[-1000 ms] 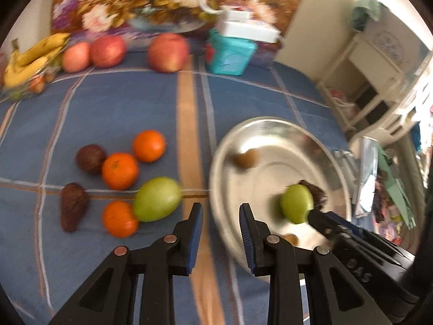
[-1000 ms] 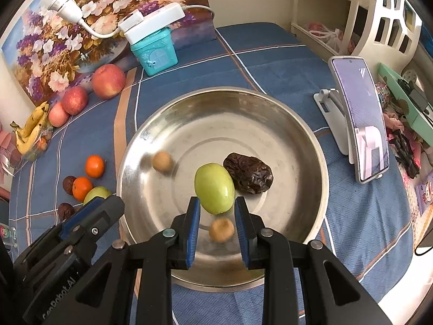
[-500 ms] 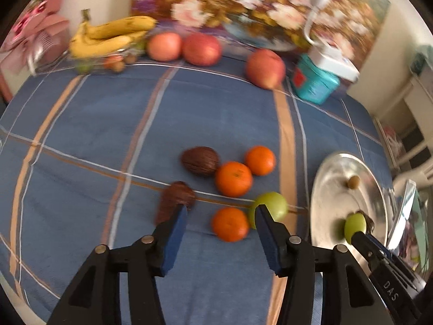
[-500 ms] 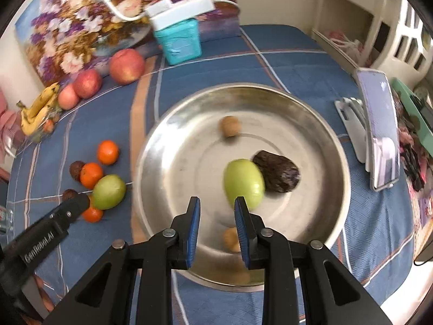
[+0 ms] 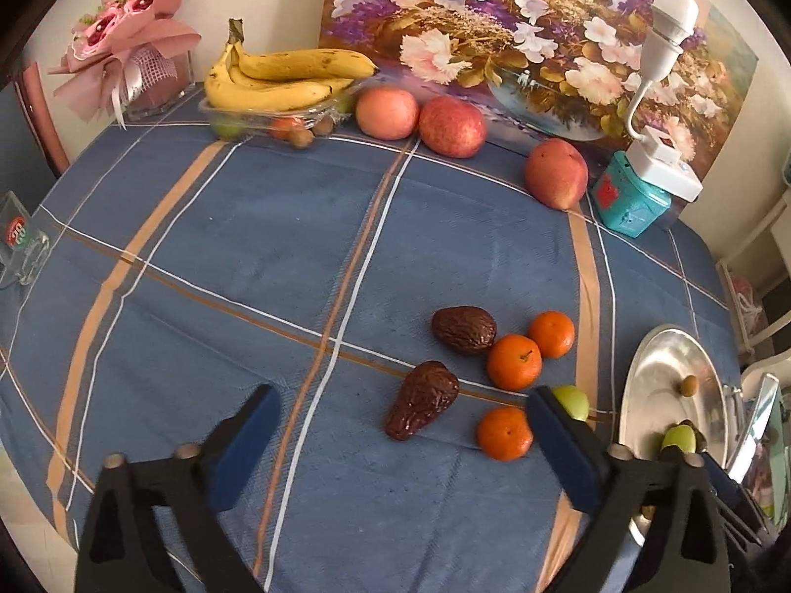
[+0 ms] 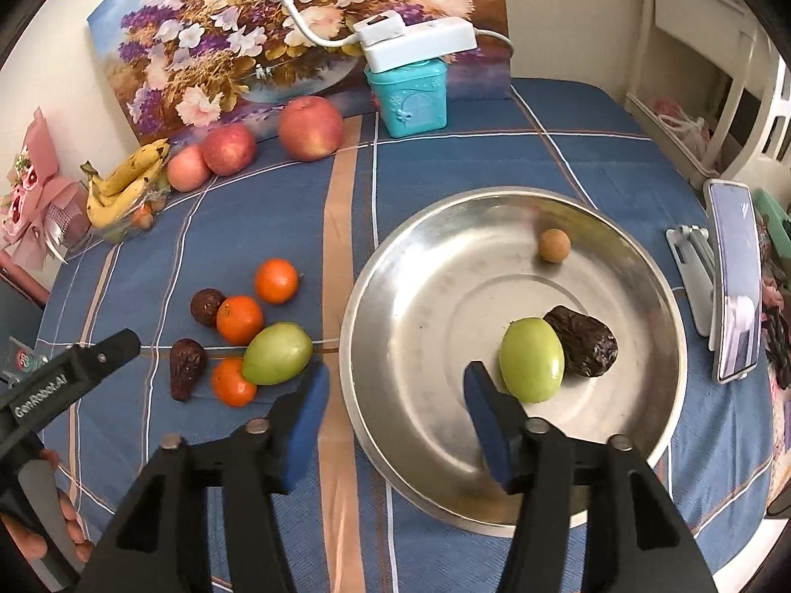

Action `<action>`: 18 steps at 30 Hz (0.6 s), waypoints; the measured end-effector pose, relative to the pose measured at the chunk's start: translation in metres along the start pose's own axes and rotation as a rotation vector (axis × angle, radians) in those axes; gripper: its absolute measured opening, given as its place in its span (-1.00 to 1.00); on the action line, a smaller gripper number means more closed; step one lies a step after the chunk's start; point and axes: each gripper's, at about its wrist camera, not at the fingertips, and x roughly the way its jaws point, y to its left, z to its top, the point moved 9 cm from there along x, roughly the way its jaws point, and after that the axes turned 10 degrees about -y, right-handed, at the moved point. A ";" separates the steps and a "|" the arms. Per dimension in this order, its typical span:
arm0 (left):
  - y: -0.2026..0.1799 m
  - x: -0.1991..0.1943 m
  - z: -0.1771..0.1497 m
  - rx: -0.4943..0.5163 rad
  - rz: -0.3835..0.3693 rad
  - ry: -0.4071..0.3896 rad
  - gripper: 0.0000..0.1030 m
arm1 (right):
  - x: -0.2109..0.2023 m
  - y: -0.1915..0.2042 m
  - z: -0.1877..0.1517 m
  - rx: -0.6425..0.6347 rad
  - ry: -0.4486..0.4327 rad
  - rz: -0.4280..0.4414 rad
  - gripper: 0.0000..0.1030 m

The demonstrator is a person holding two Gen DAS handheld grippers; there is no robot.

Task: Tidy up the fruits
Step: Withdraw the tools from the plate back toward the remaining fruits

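Fruits on cloth: three oranges (image 5: pixel 513 361), two dark wrinkled fruits (image 5: pixel 421 399) and a green fruit (image 6: pixel 277 353) lie together near the metal bowl (image 6: pixel 395 296).
Bowl: holds a green fruit (image 6: pixel 532 359) touching a dark fruit (image 6: pixel 583 341), and a small brown one apart.
Left claw (image 5: pixel 400 449): jaws have just been opening, now wide, holding nothing.
Right claw (image 6: pixel 395 405): jaws have just been opening, empty, over the bowl's near rim.

Blue plaid tablecloth (image 5: pixel 277 247) covers table. Flower painting (image 5: pixel 519 24) leans at wall, 12 o'clock. Teal box (image 6: pixel 413 96) w/ white power strip (image 6: pixel 420 44) on top, just in front of painting. Pink bouquet (image 5: pixel 123 49) at 10 o'clock. Phone (image 6: pixel 734 281) on stand, tilted, 3 o'clock in right view.
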 end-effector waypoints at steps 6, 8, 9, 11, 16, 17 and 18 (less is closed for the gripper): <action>0.004 0.003 0.001 0.009 0.038 -0.009 1.00 | 0.003 0.002 -0.001 -0.004 -0.009 0.006 0.75; 0.008 0.004 0.001 0.000 0.046 -0.009 1.00 | 0.004 0.002 -0.001 0.001 -0.019 0.005 0.90; 0.009 0.005 0.001 -0.005 0.049 -0.009 1.00 | 0.004 0.002 -0.001 0.001 -0.022 0.002 0.90; 0.012 0.006 0.001 -0.012 0.050 -0.006 1.00 | 0.005 0.000 -0.001 0.001 -0.028 -0.011 0.90; 0.015 0.013 -0.001 -0.013 0.044 0.012 1.00 | 0.009 -0.002 -0.002 0.010 -0.029 -0.030 0.91; 0.016 0.014 -0.001 -0.014 0.046 0.014 1.00 | 0.009 -0.002 -0.002 0.011 -0.027 -0.033 0.91; 0.017 0.015 -0.001 -0.016 0.048 0.013 1.00 | 0.010 -0.002 -0.002 0.012 -0.024 -0.035 0.91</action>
